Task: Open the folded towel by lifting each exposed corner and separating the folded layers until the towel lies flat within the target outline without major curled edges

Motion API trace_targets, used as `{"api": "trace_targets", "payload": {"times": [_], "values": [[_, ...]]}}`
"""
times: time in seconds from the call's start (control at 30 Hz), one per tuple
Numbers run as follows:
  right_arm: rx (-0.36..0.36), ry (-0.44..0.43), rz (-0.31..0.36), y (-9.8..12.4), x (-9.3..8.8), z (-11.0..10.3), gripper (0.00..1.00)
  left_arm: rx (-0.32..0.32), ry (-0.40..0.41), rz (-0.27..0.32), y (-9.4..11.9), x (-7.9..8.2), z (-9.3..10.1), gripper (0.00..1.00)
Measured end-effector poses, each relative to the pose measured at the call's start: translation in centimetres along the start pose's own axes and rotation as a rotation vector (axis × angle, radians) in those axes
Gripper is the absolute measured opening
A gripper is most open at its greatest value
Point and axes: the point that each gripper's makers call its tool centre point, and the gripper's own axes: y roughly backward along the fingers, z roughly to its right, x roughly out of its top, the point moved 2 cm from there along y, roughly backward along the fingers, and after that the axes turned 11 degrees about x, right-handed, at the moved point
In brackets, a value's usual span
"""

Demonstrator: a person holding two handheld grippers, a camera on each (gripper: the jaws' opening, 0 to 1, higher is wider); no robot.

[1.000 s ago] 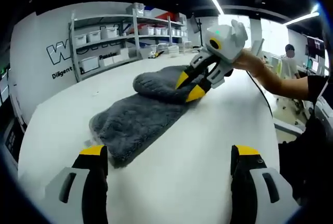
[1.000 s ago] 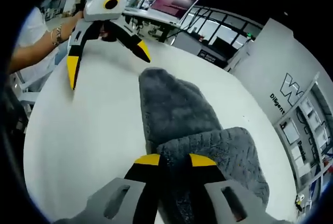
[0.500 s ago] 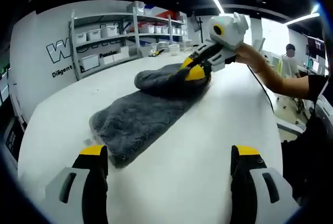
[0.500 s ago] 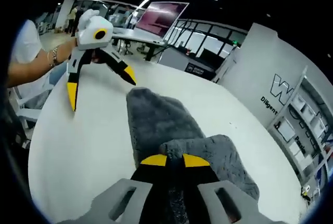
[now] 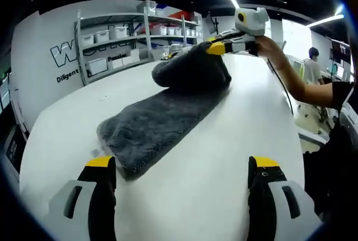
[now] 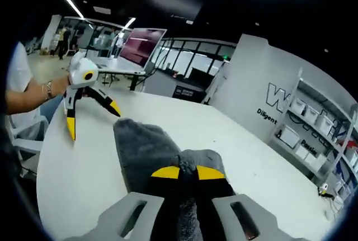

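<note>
1. We see a gray towel (image 5: 162, 121) lying on a big white table (image 5: 224, 174). Most of it lies long and flat on the table top.

2. In the left gripper view, the far end of the towel is lifted up off the table in a soft lump. The right gripper (image 5: 215, 47) pinches that end, with its yellow tips close together on the cloth. A person's hand (image 5: 268, 48) holds that gripper.

3. In the right gripper view, the right gripper's (image 6: 179, 172) two yellow tips sit side by side with gray towel (image 6: 140, 151) squeezed between them. The rest of the towel runs away from the tips along the table (image 6: 78, 168).

4. The left gripper (image 5: 182, 162) has its jaws spread wide, with nothing between them. It is near the low end of the towel but not touching it.

5. In the right gripper view we also see the left gripper (image 6: 92, 115) past the far end of the towel, jaws wide apart, above the table.

6. Shelves with white boxes (image 5: 112, 42) stand by the wall behind the table.
</note>
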Motion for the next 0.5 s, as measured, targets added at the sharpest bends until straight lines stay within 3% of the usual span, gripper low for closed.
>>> {"api": "trace_targets", "payload": {"times": [0.17, 0.5], "values": [[-0.073, -0.066, 0.071, 3.2, -0.8, 1.9, 0.03, 0.002, -0.004, 0.0, -0.2, 0.1, 0.1, 0.97], [-0.2, -0.141, 0.127, 8.5, -3.5, 4.7, 0.03, -0.001, -0.012, -0.008, -0.7, 0.2, 0.1, 0.96]]}}
